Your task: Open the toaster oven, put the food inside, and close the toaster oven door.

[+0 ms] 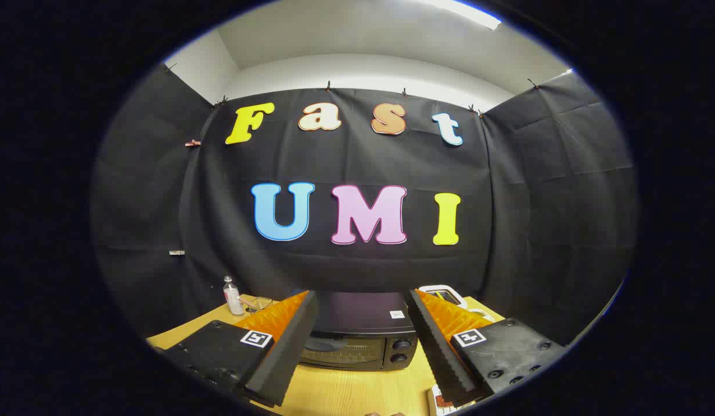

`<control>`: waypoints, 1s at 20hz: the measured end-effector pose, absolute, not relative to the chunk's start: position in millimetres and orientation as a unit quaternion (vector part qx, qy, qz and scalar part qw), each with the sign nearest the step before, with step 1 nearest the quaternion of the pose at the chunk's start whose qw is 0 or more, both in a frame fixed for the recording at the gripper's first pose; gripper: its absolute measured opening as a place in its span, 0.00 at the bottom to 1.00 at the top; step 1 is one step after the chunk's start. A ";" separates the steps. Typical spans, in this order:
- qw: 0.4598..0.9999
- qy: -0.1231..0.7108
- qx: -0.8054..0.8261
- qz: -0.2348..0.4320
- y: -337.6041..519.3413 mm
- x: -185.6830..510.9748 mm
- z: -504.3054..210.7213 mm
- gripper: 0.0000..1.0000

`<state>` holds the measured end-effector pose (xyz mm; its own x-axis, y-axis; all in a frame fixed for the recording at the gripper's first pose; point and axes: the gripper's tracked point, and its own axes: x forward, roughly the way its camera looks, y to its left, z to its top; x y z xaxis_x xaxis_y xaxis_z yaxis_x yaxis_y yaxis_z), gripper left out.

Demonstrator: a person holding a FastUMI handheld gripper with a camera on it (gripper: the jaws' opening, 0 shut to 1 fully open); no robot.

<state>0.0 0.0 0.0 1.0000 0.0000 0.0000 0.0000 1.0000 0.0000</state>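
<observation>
In the gripper view, the gripper [363,341] is held above a light wooden table [345,393] with its 2 fingers [288,346] spread wide apart and nothing between them. The toaster oven [360,335] sits on the table just ahead, framed in the gap between the fingers, its glass door closed and 2 dark knobs [401,350] stacked at its right end. It looks like a rigid, fairly heavy metal box that should stay put under a pull; the door is stiff and hinged, and its glass is smooth, so the hold probably belongs on the handle along the door's top edge, which is hard to make out here. A small bottle [232,295] stands well off to the left near the cloth wall. Something pale with red shows by the right finger's tip, too cut off to name.
</observation>
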 end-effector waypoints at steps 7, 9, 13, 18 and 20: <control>1.000 0.011 -0.005 0.004 3.7 4.5 -7.8 0.97; 1.000 0.012 -0.004 0.002 3.5 6.8 -8.9 0.97; 1.000 0.019 -0.004 0.001 3.6 8.8 -13.4 0.97; 1.000 0.025 -0.006 0.002 6.6 10.5 -18.3 0.97; 1.000 0.028 -0.003 0.003 9.4 12.4 -20.9 0.97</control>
<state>12.4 9.4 -20.9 0.9984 0.0056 -0.0564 -0.0059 1.0000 -0.0064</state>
